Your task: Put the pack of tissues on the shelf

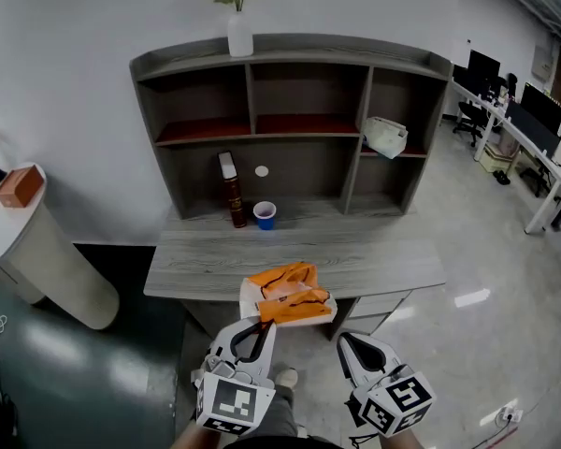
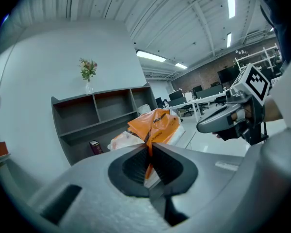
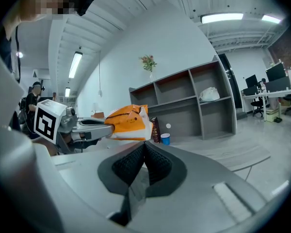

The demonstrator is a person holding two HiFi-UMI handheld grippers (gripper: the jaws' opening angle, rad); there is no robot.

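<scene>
Head view shows the big grey shelf (image 1: 290, 64) standing at the back of the grey desk (image 1: 374, 260). The shelf has many open boxes, and most are bare.

The pack of tissues (image 1: 288, 293) is orange and white. It hangs in the air near the front edge of the desk, well apart from the shelf. The left gripper (image 1: 254, 330) has its jaws pinched tight on a thin bit of the orange wrapper, not on the fat part of the pack. The right gripper (image 1: 348, 342) is just beside it, with its jaws pressed together and nothing in them.

The biggest worry is the small pinch. The pack looks soft and floppy, so it could slide out and drop, or the wrapper could rip, on the long way to the shelf.

The pack could also swing and bump a shelf wall if it goes in crooked.

A white bag (image 1: 385, 137) already sits in the right box, so that spot looks tight.

The dark book (image 1: 232, 190) stands upright in the low part and could tip over if bumped.

The little blue cup (image 1: 265, 215) beside it could get knocked over too.
</scene>
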